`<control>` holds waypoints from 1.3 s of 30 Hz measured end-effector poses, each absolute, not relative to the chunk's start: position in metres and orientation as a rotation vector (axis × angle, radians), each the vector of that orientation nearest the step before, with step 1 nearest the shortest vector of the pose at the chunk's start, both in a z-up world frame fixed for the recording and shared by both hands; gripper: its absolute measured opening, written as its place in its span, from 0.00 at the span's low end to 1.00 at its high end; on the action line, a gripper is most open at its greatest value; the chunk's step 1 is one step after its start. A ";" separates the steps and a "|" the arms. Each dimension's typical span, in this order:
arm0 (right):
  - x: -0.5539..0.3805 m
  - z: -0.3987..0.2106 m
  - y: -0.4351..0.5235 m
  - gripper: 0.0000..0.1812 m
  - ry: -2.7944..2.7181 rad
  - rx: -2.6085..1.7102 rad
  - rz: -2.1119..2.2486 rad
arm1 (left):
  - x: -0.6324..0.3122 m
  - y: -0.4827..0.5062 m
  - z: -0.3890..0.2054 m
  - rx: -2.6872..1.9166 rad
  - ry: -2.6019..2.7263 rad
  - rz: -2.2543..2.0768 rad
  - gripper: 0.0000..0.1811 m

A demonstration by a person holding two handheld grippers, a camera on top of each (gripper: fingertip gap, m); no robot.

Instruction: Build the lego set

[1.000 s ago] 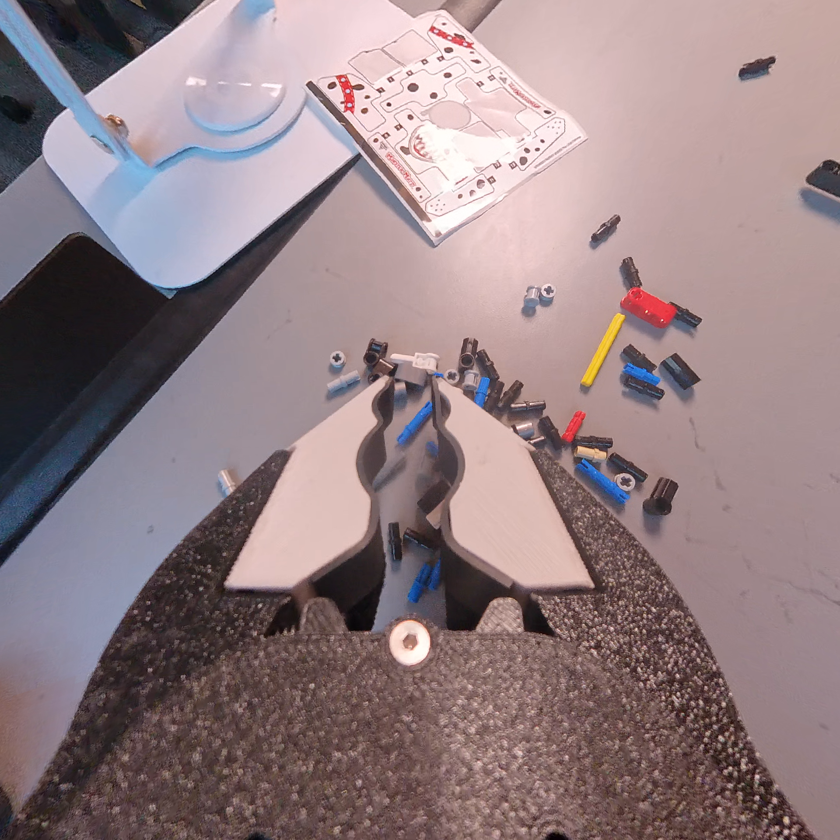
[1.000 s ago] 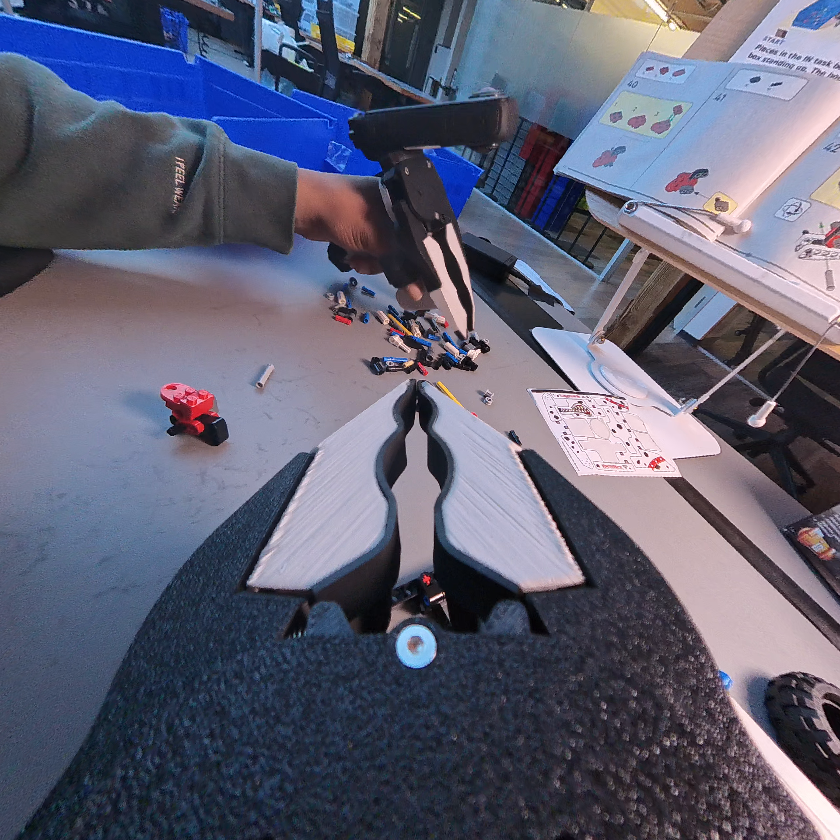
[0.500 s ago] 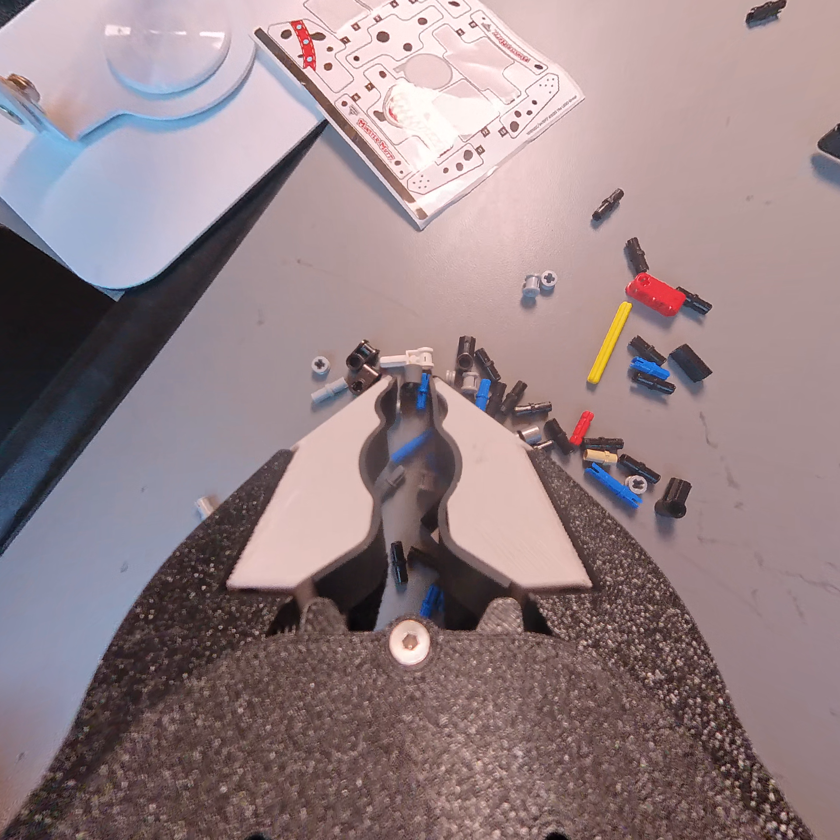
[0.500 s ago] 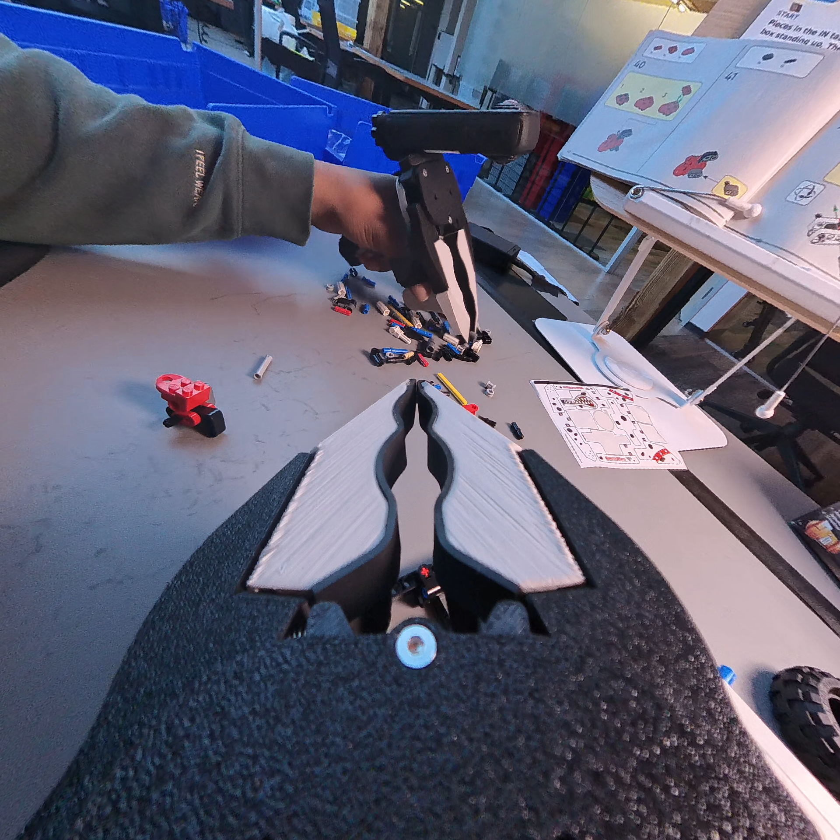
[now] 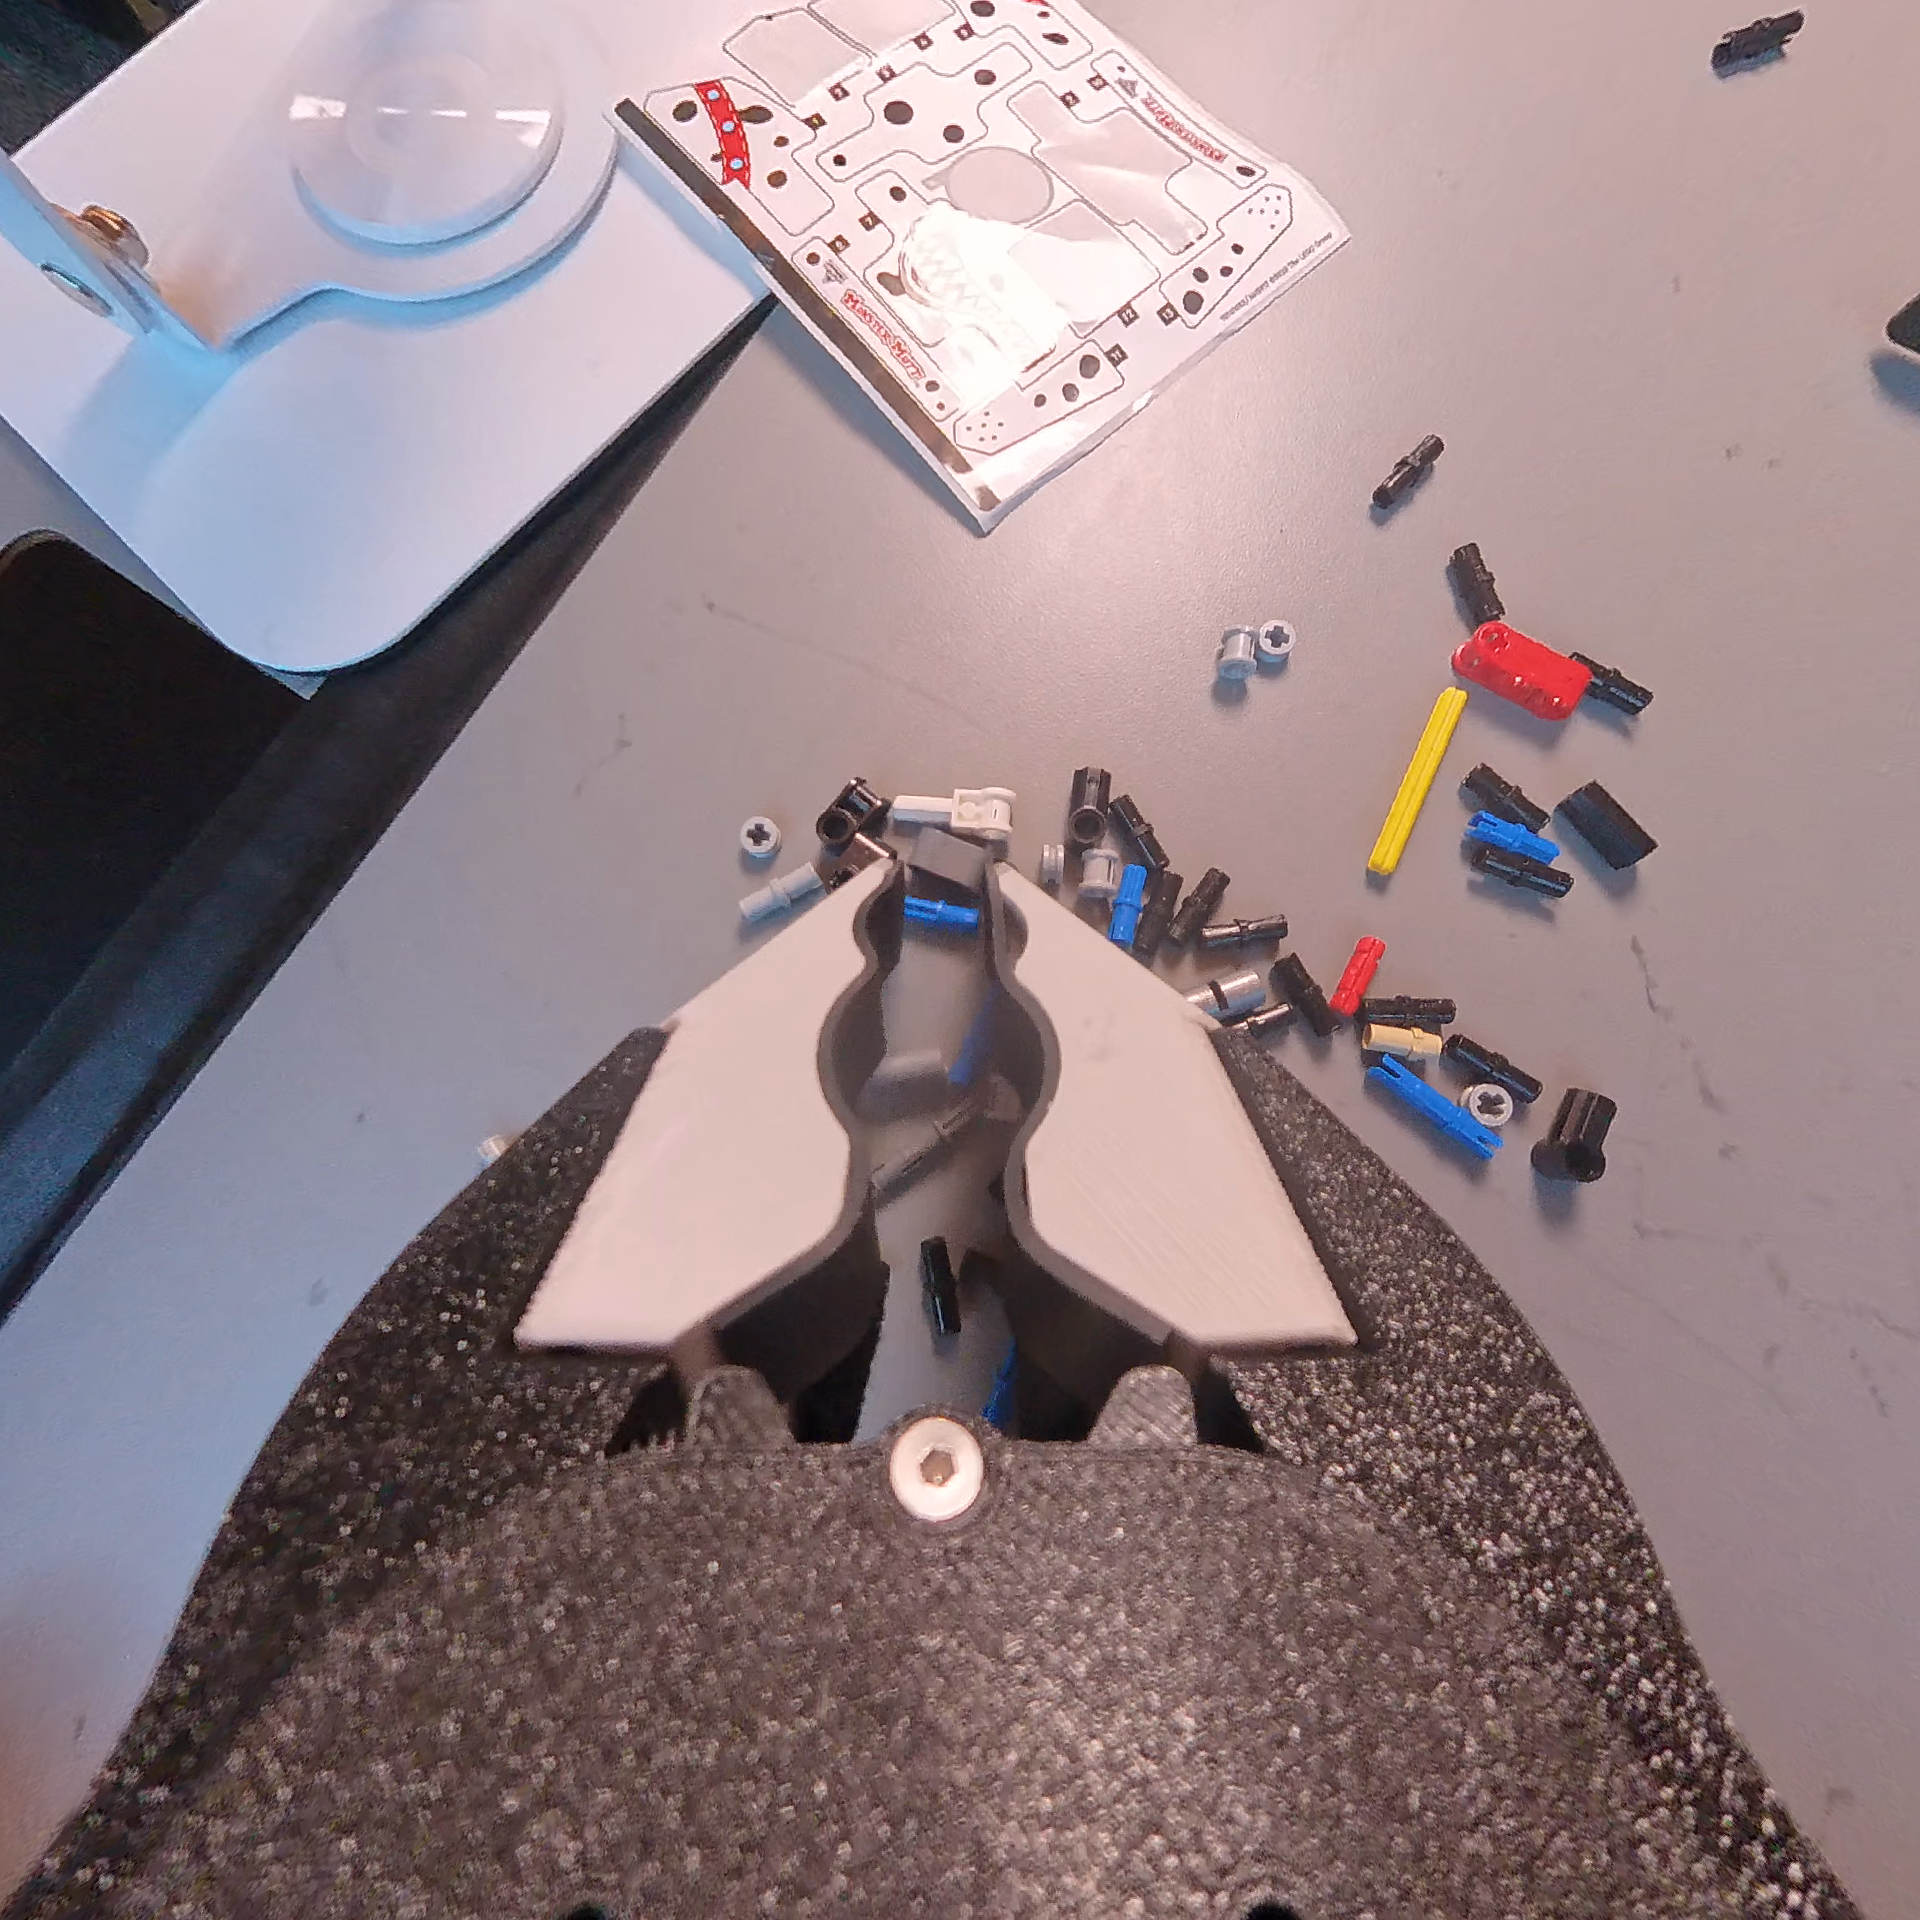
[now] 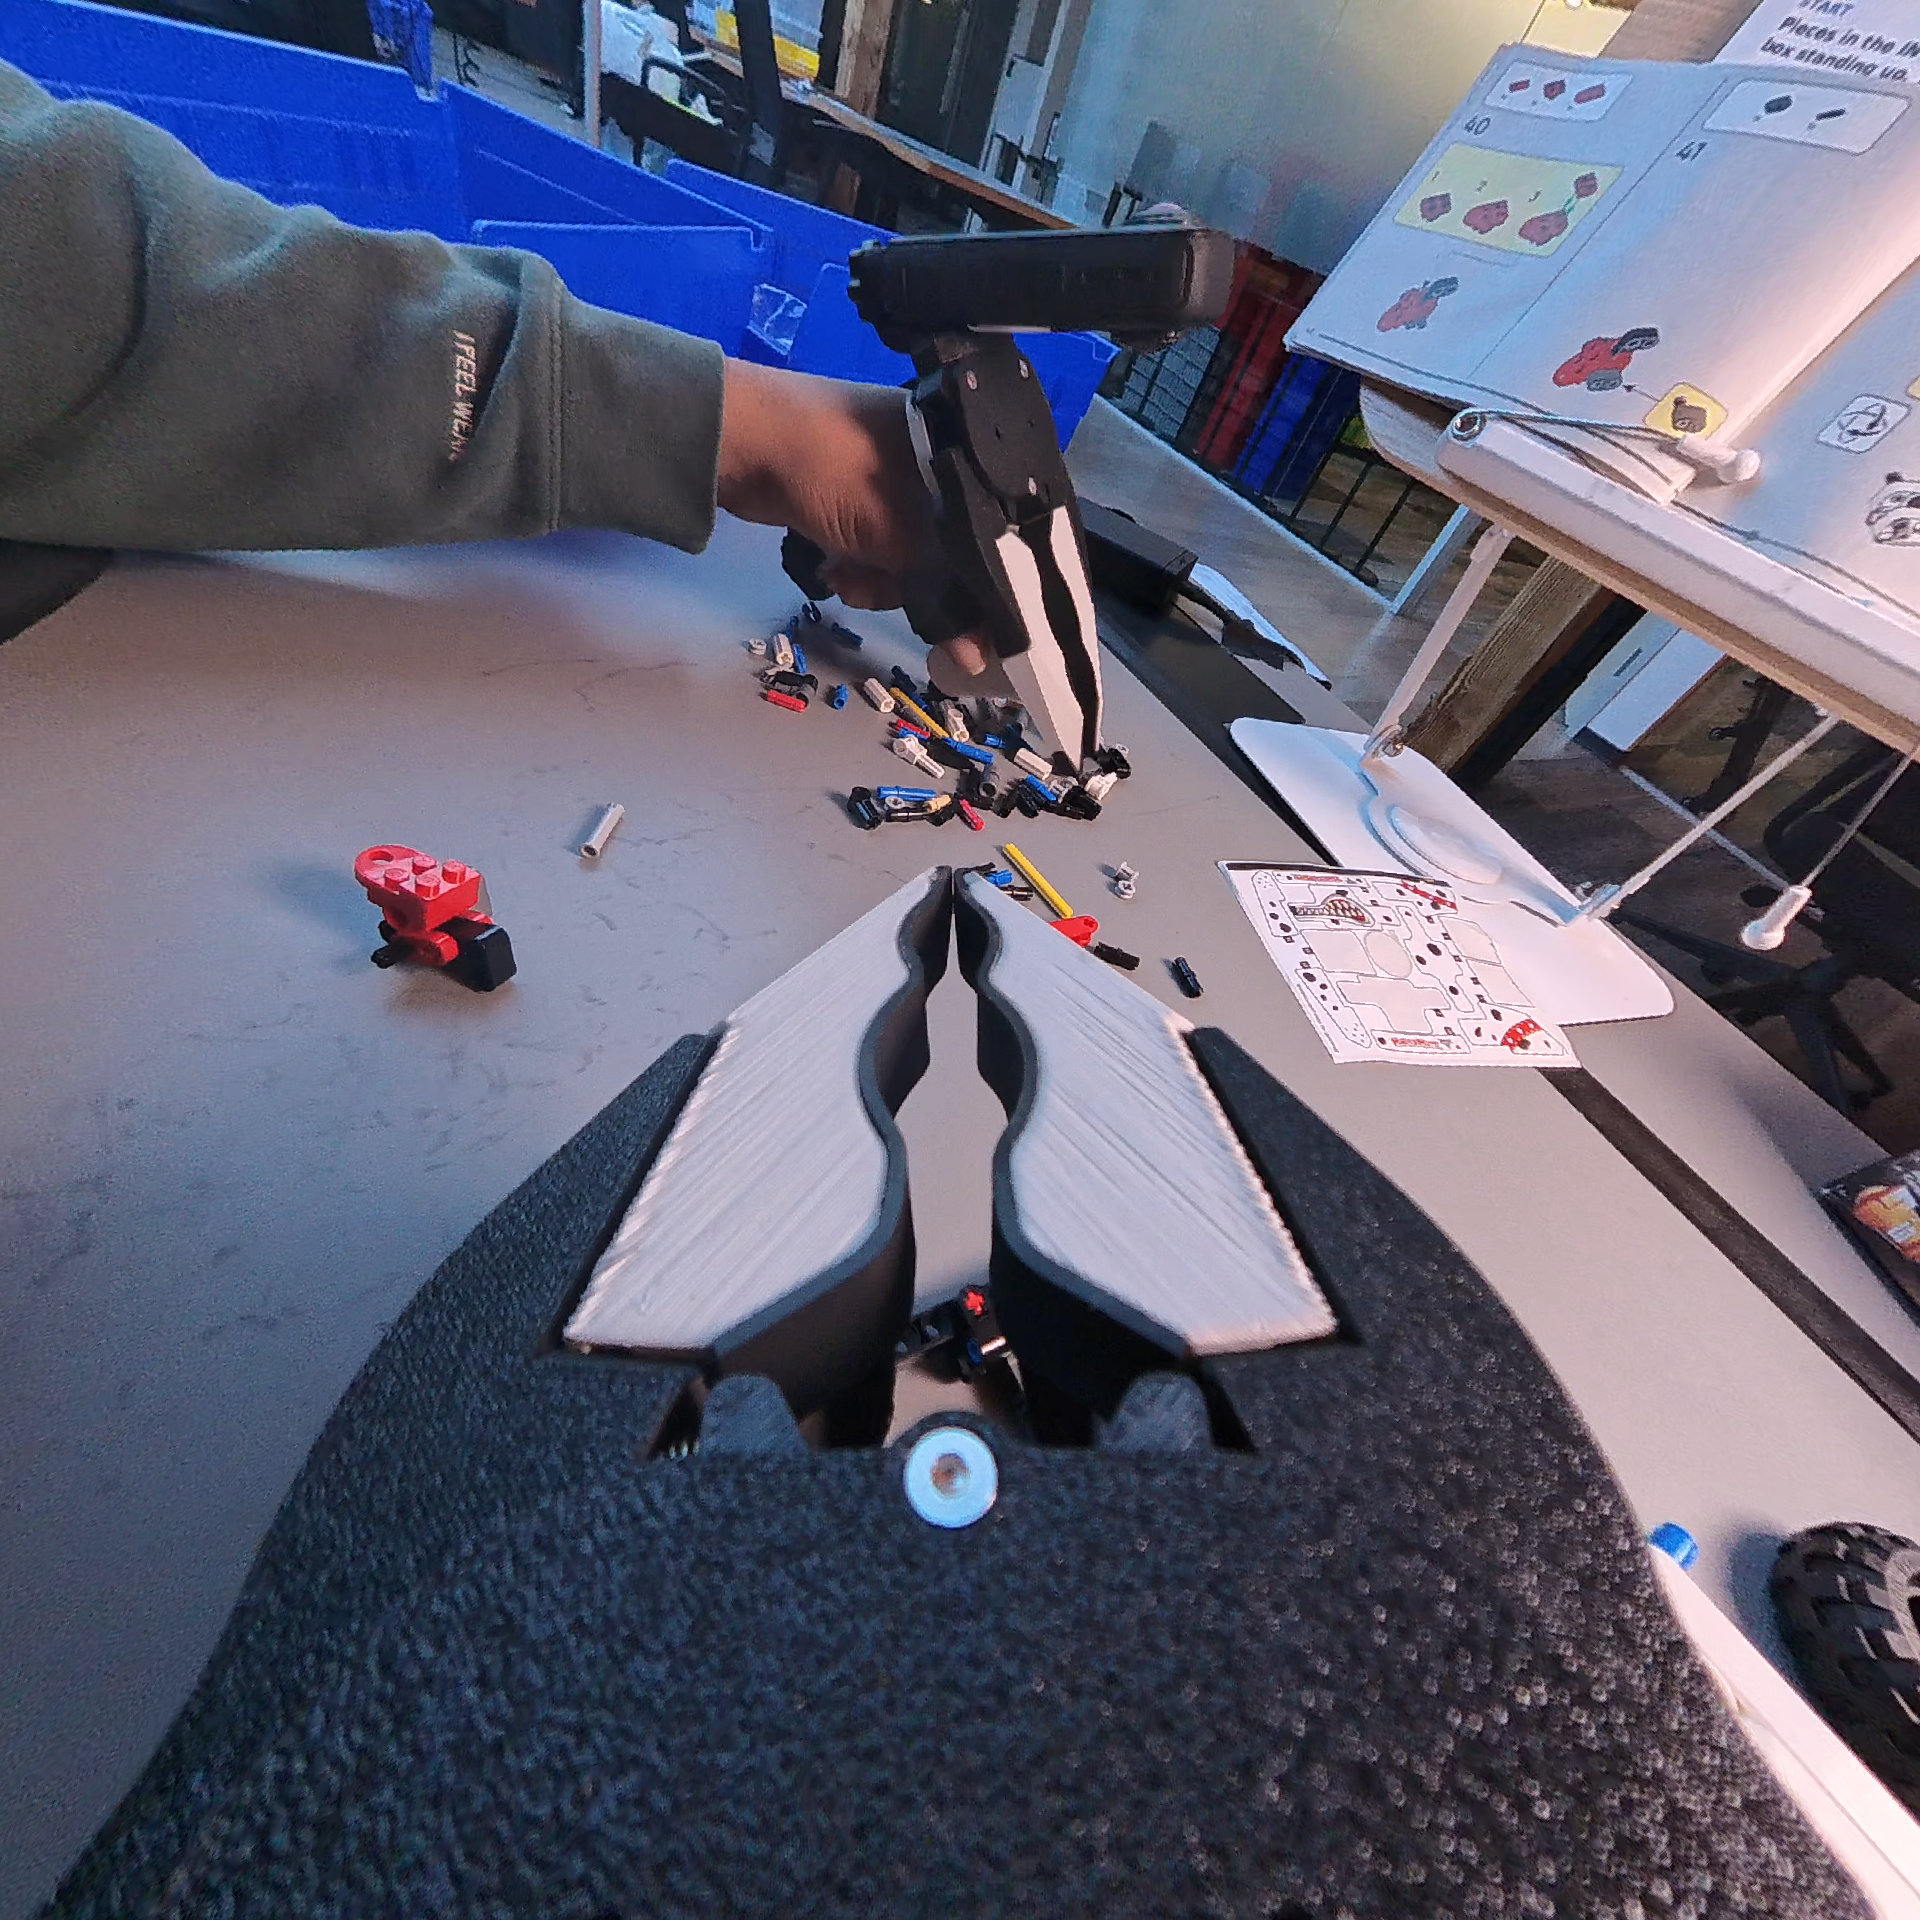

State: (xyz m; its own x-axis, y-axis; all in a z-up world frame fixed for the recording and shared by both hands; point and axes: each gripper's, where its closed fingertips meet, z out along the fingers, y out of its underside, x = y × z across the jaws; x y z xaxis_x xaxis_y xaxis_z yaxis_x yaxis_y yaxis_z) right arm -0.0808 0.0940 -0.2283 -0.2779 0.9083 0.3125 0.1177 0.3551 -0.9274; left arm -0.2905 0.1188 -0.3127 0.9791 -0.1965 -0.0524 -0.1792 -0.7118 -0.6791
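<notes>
A pile of small lego pins and connectors [image 5: 1195, 914], black, blue, grey and red, lies on the grey table. My left gripper [image 5: 943, 878] is low over the pile's left end, its jaws a narrow gap apart. A blue pin [image 5: 940, 912] lies crosswise between the fingers, and a dark grey piece [image 5: 948, 860] sits at the tips. The right wrist view shows the left gripper [image 6: 1081, 758] held by a hand, tips down in the pile [image 6: 956, 758]. My right gripper [image 6: 953, 878] is shut and empty, hovering above the table. A small red and black assembly [image 6: 431, 914] stands to its left.
A sticker sheet [image 5: 987, 229] lies beside the white stand base [image 5: 312, 343], which carries the open instruction booklet [image 6: 1621, 208]. A yellow axle [image 5: 1418, 779] and a red piece [image 5: 1522, 670] lie to the right. A grey tube [image 6: 600, 829], a black tyre [image 6: 1860, 1631] and blue bins [image 6: 623, 239] also show. The gap from one gripper's tips to the other's is roughly 25 cm.
My left gripper has pushed forward into the pile with its gap unchanged. The blue pin at the tips has turned crosswise between the fingers. The right gripper has hardly moved.
</notes>
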 end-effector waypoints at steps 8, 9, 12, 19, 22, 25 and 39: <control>-0.081 -0.229 0.094 0.00 -1.669 -0.927 1.035 | -0.288 0.124 -0.314 -2.375 0.290 -0.012 0.09; -0.081 -0.229 0.094 0.00 -1.670 -0.927 1.035 | -0.288 0.124 -0.315 -2.379 0.292 -0.012 0.09; -0.081 -0.230 0.094 0.00 -1.671 -0.928 1.036 | -0.288 0.125 -0.316 -2.383 0.299 -0.012 0.09; -0.081 -0.231 0.094 0.00 -1.674 -0.928 1.034 | -0.288 0.125 -0.316 -2.381 0.304 -0.004 0.09; -0.081 -0.230 0.094 0.00 -1.671 -0.926 1.033 | -0.288 0.124 -0.315 -2.367 0.301 -0.015 0.09; -0.081 -0.229 0.094 0.00 -1.667 -0.925 1.032 | -0.287 0.121 -0.308 -2.328 0.288 -0.052 0.09; -0.069 -0.174 0.061 0.10 -1.581 -0.664 1.022 | -0.105 0.050 -0.161 -1.475 0.586 -1.287 0.08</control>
